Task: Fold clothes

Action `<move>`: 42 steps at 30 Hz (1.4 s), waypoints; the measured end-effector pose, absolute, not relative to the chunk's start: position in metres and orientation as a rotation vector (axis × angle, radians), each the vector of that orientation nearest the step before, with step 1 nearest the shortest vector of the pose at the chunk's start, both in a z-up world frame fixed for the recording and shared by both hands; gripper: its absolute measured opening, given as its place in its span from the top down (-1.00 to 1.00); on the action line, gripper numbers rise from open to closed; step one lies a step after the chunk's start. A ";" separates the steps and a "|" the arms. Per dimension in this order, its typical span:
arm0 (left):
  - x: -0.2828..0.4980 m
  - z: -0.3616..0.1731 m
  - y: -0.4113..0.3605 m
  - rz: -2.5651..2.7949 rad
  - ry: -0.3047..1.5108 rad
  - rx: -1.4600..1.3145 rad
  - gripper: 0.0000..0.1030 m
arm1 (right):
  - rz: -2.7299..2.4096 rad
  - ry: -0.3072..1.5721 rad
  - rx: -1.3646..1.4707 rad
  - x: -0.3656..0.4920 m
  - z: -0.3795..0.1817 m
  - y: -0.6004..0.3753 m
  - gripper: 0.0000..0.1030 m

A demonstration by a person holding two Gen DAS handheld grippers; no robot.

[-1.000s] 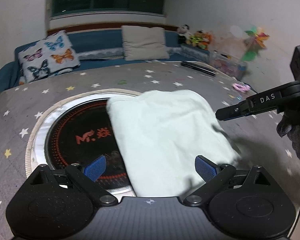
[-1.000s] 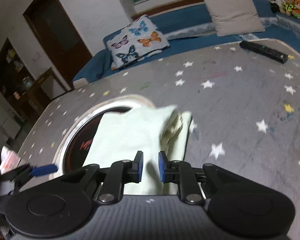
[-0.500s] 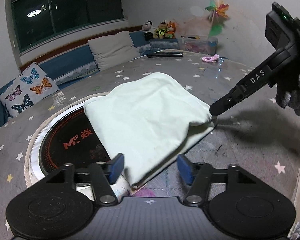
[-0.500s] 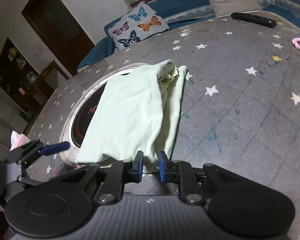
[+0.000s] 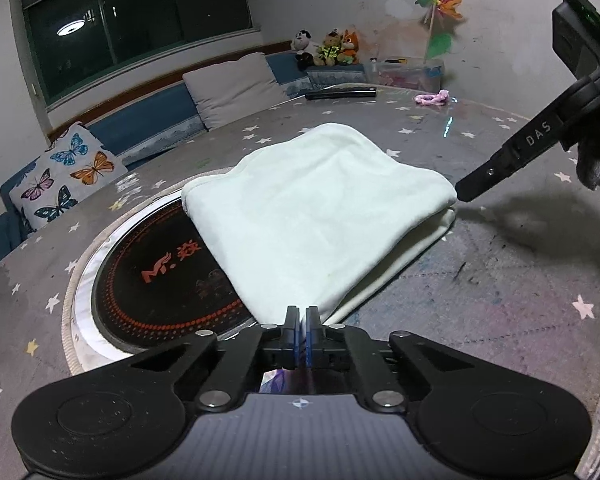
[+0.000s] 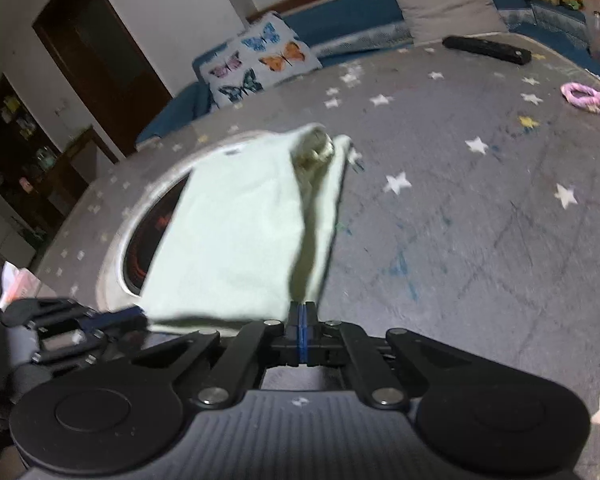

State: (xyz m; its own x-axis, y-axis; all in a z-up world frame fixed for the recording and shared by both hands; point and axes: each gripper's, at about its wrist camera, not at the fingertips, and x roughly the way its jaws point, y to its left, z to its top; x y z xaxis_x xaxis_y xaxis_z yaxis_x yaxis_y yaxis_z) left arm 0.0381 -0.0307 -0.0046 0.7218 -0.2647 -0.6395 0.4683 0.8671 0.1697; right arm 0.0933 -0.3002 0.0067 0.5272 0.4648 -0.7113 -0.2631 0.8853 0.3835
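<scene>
A pale green garment lies folded on the grey star-patterned table, partly over the round black hotplate. My left gripper is shut, its blue pads at the garment's near corner. My right gripper is shut at the garment's near right corner. It shows in the left wrist view with its tip at the garment's right corner. The left gripper shows in the right wrist view at the near left corner.
A black remote and a pink hair tie lie at the table's far side. A butterfly cushion, a grey cushion and plush toys sit on the blue bench behind.
My left gripper went from wide open to shut at the garment's near corner. My right gripper's fingers closed the small gap between them. Both views pulled back from the garment.
</scene>
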 end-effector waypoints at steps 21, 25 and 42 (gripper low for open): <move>0.088 0.022 -0.050 -0.445 0.664 0.191 0.67 | 0.511 0.872 0.166 0.149 0.033 -0.260 0.82; 0.097 0.020 -0.066 -0.481 0.672 0.189 0.65 | 0.511 0.846 0.181 0.177 0.041 -0.250 0.82; 0.110 0.015 -0.063 -0.494 0.676 0.162 0.47 | 0.498 0.869 0.199 0.226 0.025 -0.240 0.82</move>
State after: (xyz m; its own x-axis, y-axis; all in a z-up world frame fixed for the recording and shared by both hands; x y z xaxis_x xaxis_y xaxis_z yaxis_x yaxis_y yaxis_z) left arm 0.1102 -0.0630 0.0149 0.6706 -0.3844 -0.6345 0.4876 0.8730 -0.0136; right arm 0.2260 -0.2398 0.0248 0.5402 0.4951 -0.6805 -0.3368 0.8682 0.3644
